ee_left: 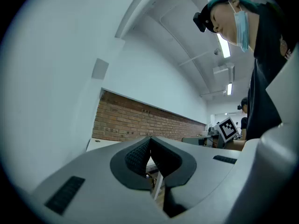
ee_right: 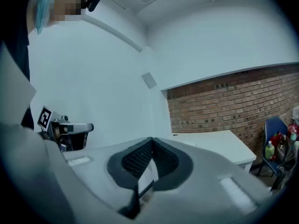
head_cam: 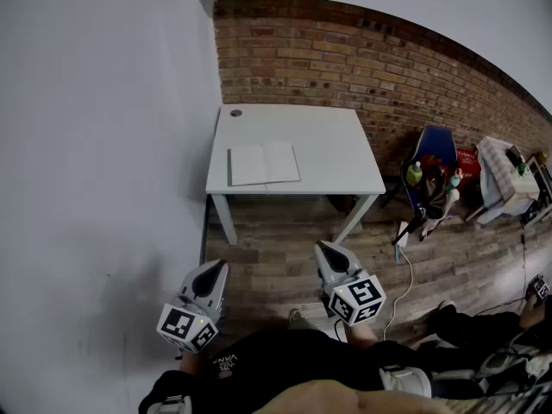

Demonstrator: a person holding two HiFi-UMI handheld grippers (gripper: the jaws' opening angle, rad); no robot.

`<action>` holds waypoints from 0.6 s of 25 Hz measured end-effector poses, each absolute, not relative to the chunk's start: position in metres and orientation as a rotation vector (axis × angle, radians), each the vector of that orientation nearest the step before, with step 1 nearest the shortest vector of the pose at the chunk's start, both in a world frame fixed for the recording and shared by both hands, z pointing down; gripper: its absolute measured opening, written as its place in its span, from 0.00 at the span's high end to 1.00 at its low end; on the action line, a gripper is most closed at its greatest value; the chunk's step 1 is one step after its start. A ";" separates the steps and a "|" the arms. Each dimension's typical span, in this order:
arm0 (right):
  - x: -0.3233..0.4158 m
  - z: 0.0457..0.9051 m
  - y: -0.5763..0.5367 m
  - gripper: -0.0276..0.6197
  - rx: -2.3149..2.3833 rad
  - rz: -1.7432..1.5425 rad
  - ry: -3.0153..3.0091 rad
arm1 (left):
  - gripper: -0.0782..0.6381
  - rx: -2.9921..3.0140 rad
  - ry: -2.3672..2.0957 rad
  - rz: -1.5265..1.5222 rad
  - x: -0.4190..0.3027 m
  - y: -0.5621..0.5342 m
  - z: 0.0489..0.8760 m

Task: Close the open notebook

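An open notebook [head_cam: 264, 164] lies flat with its white pages up on the near half of a white table [head_cam: 336, 141]. Both grippers hang well short of the table, above the wooden floor. My left gripper [head_cam: 217, 266] is at the lower left with its jaws together and nothing between them. My right gripper [head_cam: 324, 247] is at the lower middle, also shut and empty. In the left gripper view the shut jaw tips [ee_left: 149, 138] point level at the brick wall. In the right gripper view the shut tips [ee_right: 152, 139] point towards the table [ee_right: 215, 141].
A small dark round object [head_cam: 235, 112] sits at the table's far left corner. A white wall [head_cam: 95, 162] runs along the left and a brick wall [head_cam: 362, 59] behind. A blue chair [head_cam: 434, 158] with bottles, a white cable [head_cam: 402, 283] and another person's legs [head_cam: 483, 326] are at the right.
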State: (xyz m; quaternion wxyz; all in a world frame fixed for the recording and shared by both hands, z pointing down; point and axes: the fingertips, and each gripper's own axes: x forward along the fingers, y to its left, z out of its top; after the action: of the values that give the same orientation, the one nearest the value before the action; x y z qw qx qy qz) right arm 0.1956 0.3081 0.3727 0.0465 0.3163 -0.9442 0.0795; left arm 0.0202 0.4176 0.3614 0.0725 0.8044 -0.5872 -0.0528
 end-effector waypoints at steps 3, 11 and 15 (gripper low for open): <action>0.189 0.373 0.307 0.96 0.971 0.244 -2.920 | 0.88 2.427 -1.779 -0.165 0.014 0.415 0.364; 0.176 0.371 0.297 0.96 0.936 0.215 -2.934 | 0.88 2.388 -1.797 -0.163 0.005 0.405 0.371; 0.171 0.375 0.279 0.96 0.907 0.244 -2.929 | 0.88 2.370 -1.802 -0.148 0.006 0.390 0.377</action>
State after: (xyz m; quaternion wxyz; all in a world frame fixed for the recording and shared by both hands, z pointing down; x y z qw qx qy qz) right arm 0.1707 0.2787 0.3753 0.0327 0.2948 -0.9517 0.0792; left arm 0.0055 0.3905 0.3767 0.0803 0.7925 -0.6025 -0.0495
